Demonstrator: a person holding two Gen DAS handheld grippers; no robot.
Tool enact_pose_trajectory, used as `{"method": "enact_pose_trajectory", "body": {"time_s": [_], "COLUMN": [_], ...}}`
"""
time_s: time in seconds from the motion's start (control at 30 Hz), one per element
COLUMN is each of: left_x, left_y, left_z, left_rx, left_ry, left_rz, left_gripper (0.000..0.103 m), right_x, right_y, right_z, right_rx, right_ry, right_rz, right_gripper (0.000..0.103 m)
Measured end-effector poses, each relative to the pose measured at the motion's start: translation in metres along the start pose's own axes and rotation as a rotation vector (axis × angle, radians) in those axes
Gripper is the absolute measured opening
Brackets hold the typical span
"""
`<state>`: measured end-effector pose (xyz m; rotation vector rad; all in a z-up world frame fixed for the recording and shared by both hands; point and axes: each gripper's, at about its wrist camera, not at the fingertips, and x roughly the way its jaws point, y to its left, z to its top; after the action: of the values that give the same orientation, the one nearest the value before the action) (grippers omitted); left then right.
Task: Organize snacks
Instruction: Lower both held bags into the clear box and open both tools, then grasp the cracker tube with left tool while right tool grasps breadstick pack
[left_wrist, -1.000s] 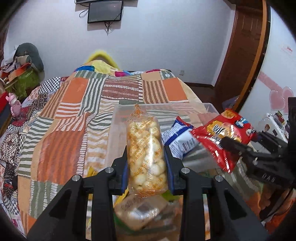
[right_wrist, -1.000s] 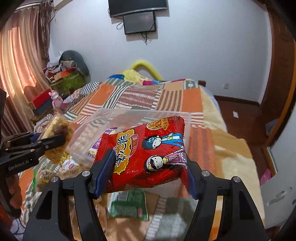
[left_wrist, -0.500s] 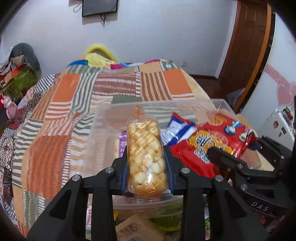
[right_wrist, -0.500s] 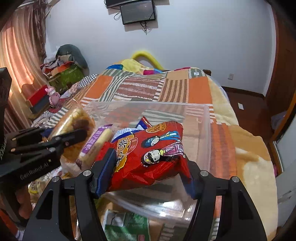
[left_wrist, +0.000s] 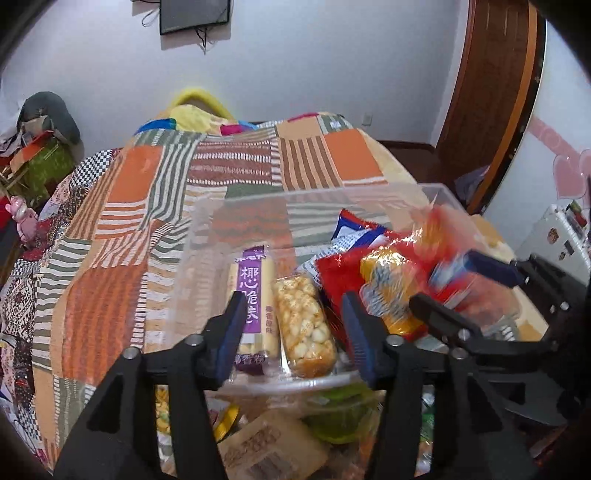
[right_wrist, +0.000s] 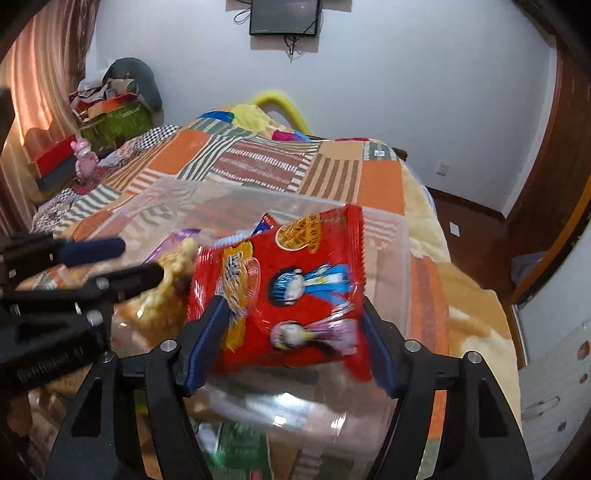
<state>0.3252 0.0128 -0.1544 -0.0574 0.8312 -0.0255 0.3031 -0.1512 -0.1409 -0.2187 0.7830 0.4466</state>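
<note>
A clear plastic bin (left_wrist: 207, 221) stands on the patchwork bed. My left gripper (left_wrist: 291, 339) is open above its near edge; the yellow puffed-corn pack (left_wrist: 304, 328) lies loose in the bin between the fingers, beside a purple-labelled wafer pack (left_wrist: 255, 295) and a blue-white bag (left_wrist: 347, 236). My right gripper (right_wrist: 288, 328) holds the red cartoon snack bag (right_wrist: 291, 295) over the bin (right_wrist: 391, 236), its pads against the bag's sides. The red bag (left_wrist: 406, 280) looks blurred in the left wrist view.
More snacks lie on the bed in front of the bin: a tan packet (left_wrist: 273, 443), a green cup (left_wrist: 336, 417) and a green packet (right_wrist: 236, 446). The patchwork blanket (left_wrist: 122, 206) stretches beyond. A wooden door (left_wrist: 487, 92) is at the right.
My left gripper opened and let the corn pack drop into the bin. My right gripper moved the red bag further over the bin and its jaws have widened.
</note>
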Motion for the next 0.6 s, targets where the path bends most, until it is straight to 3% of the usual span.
{"method": "enact_pose_trajectory", "body": {"time_s": [0.37, 0.6], "left_x": [-0.079, -0.117], "left_y": [0.013, 0.024], "left_z": [-0.018, -0.06], "left_rx": [0.028, 0.059], "left_ry": [-0.088, -0.085], "left_rz": [0.008, 0.018], "left_gripper": [0.064, 0.069], "right_x": [-0.053, -0.082], "right_y": [-0.006, 0.011], "right_z": [-0.012, -0.029], "right_rx": [0.072, 0.062], "right_ry": [-0.041, -0.073], "right_rz": [0.076, 0.096], "right_gripper": [0.072, 0.078]}}
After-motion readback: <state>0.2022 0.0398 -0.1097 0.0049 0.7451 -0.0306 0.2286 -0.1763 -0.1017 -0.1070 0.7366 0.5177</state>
